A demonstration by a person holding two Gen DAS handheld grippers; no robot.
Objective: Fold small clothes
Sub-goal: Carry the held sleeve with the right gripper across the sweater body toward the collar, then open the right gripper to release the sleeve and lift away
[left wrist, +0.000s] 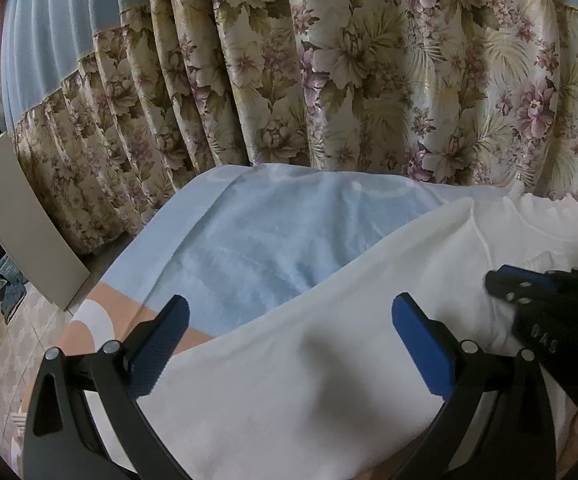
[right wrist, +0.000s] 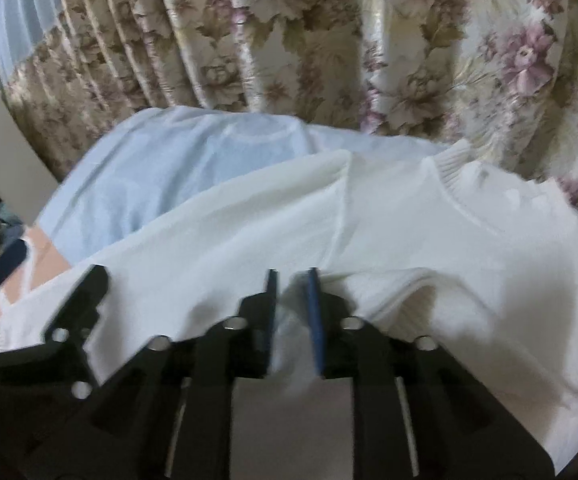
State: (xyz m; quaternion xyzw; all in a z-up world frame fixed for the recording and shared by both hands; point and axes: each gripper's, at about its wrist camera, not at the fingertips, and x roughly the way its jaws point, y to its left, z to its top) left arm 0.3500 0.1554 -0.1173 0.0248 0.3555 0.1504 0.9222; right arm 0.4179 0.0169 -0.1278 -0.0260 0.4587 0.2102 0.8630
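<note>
The white sweater [right wrist: 429, 240] fills the lower right of the frame. The right gripper [right wrist: 292, 280] is clenched on a fold; keep it taut. The left gripper [left wrist: 289, 320] hangs released.

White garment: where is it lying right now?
The white garment lies spread on the light blue sheet, toward its right side, in front of the floral curtain; the right tool pinches its near edge.
</note>
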